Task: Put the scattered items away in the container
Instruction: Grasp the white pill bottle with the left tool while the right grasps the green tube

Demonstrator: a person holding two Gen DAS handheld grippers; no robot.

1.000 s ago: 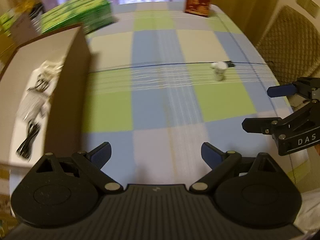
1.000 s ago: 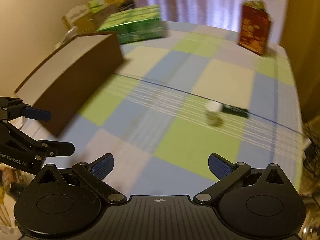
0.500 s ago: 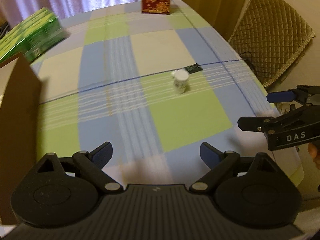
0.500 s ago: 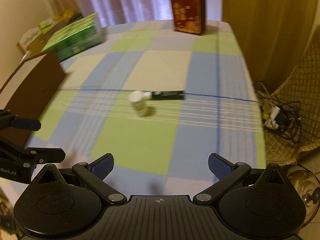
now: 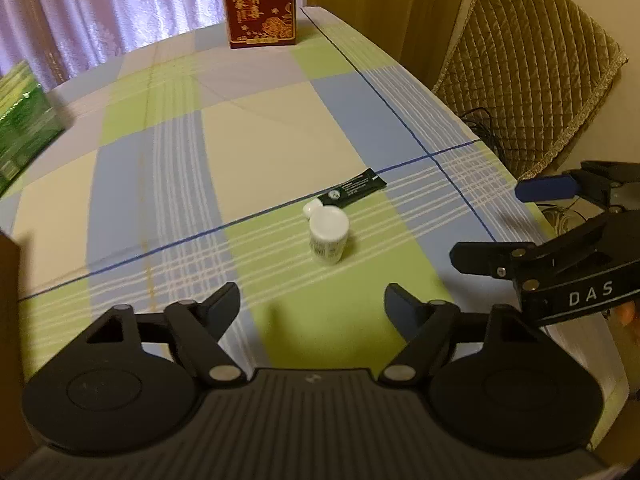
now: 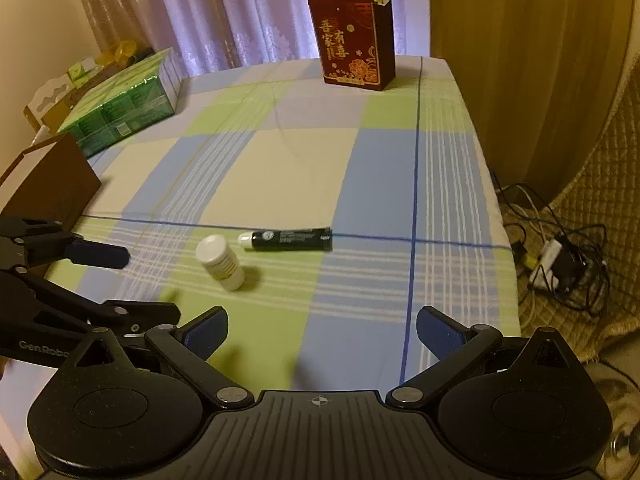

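Left wrist view first, reading from the left edge: only a dark brown sliver of the cardboard box [image 5: 8, 280] shows, so I cannot see into the container I am meant to fill. The green carton [image 5: 24, 136] beyond it is cut off as well. My left gripper [image 5: 312, 304] has its claw spread wide and empty, lined up on the small white bottle [image 5: 329, 236], which stands upright on the checked tablecloth [image 5: 256, 128]. I judge that line-up is deliberate, making the bottle my next pick. Just behind it lies the black tube [image 5: 354, 191], its white cap close to the bottle; whether they touch I cannot tell. Farther right, the right gripper [image 5: 486, 222] hangs over the table's edge, also wide and holding nothing.

From the right wrist view, the box [image 6: 52, 180] sits well apart from both items at the left. The bottle [image 6: 220, 262] and tube [image 6: 290, 239] are clearer here, with a small gap between them. Print on both is too blurred to read. The red gift bag [image 6: 352, 40] stands at the far end.
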